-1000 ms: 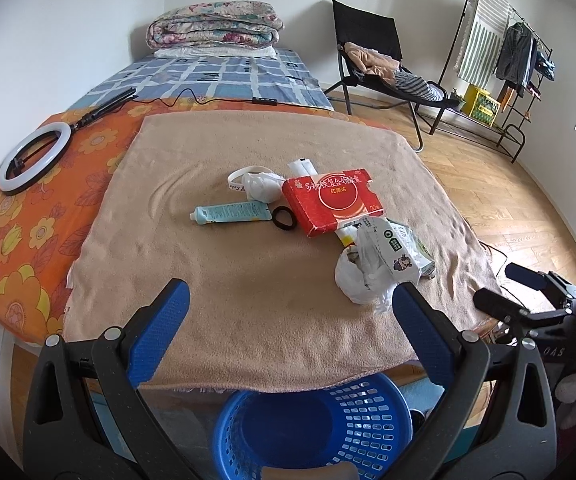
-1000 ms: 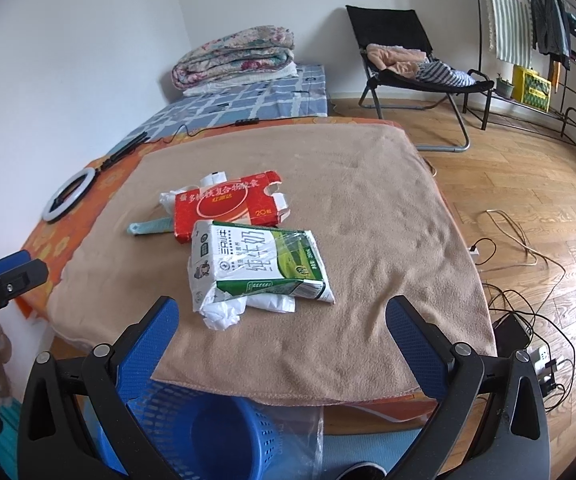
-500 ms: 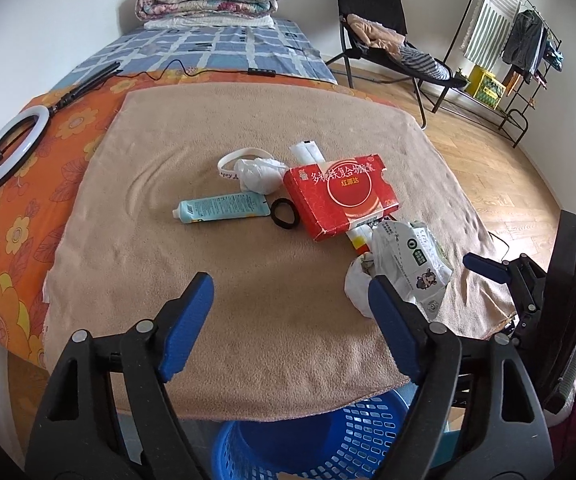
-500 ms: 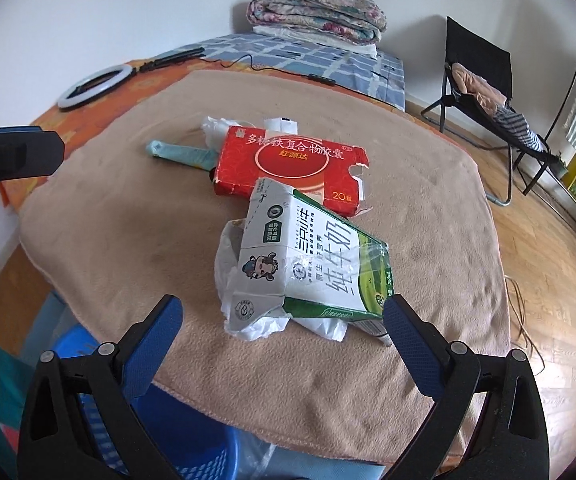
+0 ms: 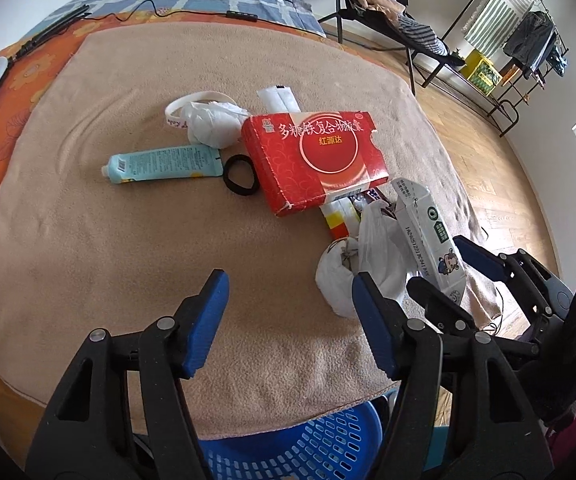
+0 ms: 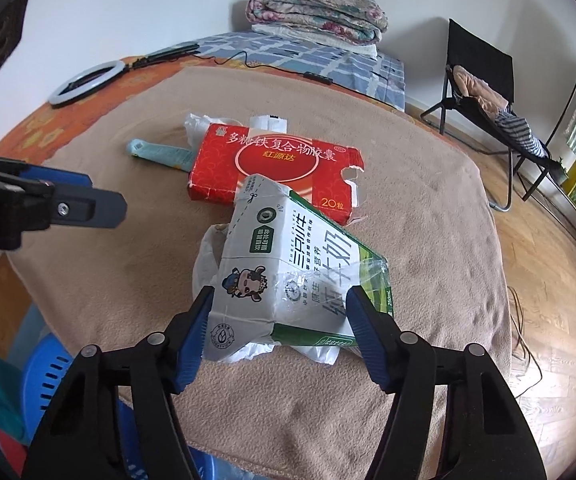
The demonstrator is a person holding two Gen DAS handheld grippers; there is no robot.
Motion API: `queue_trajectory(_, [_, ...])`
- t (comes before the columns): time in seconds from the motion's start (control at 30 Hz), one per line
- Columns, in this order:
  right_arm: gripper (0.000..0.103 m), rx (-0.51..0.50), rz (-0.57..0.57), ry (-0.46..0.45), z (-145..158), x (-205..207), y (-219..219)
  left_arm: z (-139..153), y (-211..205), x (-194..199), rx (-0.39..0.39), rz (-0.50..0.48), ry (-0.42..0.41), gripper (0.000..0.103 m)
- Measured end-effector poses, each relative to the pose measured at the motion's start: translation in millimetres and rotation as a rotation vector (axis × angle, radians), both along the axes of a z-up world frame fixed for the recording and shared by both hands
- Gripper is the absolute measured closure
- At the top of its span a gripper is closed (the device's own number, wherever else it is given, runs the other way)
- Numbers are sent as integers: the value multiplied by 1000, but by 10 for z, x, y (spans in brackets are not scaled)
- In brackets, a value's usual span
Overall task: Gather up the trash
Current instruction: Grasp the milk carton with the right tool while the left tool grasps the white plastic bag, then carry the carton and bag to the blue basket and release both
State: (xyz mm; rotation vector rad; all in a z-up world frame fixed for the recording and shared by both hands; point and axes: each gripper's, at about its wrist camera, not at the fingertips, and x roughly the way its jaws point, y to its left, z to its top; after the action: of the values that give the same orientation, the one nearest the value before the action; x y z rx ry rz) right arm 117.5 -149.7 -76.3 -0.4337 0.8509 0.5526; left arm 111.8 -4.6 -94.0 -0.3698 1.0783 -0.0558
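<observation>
Trash lies on a tan blanket (image 5: pixel 88 240): a red box (image 5: pixel 315 160), a teal tube (image 5: pixel 164 163), a black hair tie (image 5: pixel 241 174), crumpled white wrappers (image 5: pixel 212 122), a white plastic bag (image 5: pixel 367 264) and a milk carton (image 6: pixel 299 276). My right gripper (image 6: pixel 280 316) is open, its fingers on either side of the carton's near end, touching or nearly so. My left gripper (image 5: pixel 288 312) is open and empty above the blanket, just left of the white bag. A blue basket (image 5: pixel 299 444) sits below the near table edge.
A ring light (image 6: pixel 84 86) lies on the orange sheet at the left. Folded quilts (image 6: pixel 315 12) sit at the far end. A black chair (image 6: pixel 483 88) with clothes and a clothes rack (image 5: pixel 527 40) stand on the wood floor at the right.
Both grippers moved forward over the blanket and narrowed. My right gripper came around the milk carton's near end. My left gripper came closer to the white bag.
</observation>
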Motion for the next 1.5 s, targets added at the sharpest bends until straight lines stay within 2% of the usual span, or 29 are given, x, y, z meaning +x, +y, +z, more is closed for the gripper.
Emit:
queue_trajectory(0.27, [58, 116, -59, 14, 211, 114, -236, -221, -123, 238, -63, 6, 65, 37])
queue_trajectory(0.43, [64, 145, -109, 8, 284, 203, -378, -322, -126, 291, -85, 33, 95, 45])
queue_trajectory(0.47, [65, 151, -117, 9, 289, 217, -405, -340, -131, 294, -85, 37, 99, 48])
queue_trajectory(0.5, [65, 149, -125, 5, 291, 227, -423, -371, -135, 310, -88, 38, 106, 57])
queue_trajectory(0.63, [66, 146, -151, -9, 300, 254, -514, -449, -141, 318, -112, 40, 125, 79])
queue_trajectory(0.67, [67, 150, -158, -8, 307, 267, -538, -440, -154, 305, -110, 38, 122, 89])
queue_trajectory(0.7, [67, 156, -165, -6, 312, 279, -561, -430, -160, 303, -104, 34, 117, 92])
queue_trajectory(1.0, [71, 195, -221, -11, 363, 344, -753, -268, -257, 258, -43, 14, 55, 95])
queue_trajectory(1.27, [72, 233, -242, -27, 460, 310, -861, -87, -138, 93, -9, 9, 1, 95])
queue_trajectory(1.4, [73, 263, -240, -30, 540, 260, -889, -5, -66, -31, 32, 6, -28, 95])
queue_trajectory(1.5, [73, 263, -231, -43, 572, 205, -878, 49, -1, -113, 31, 12, -36, 95])
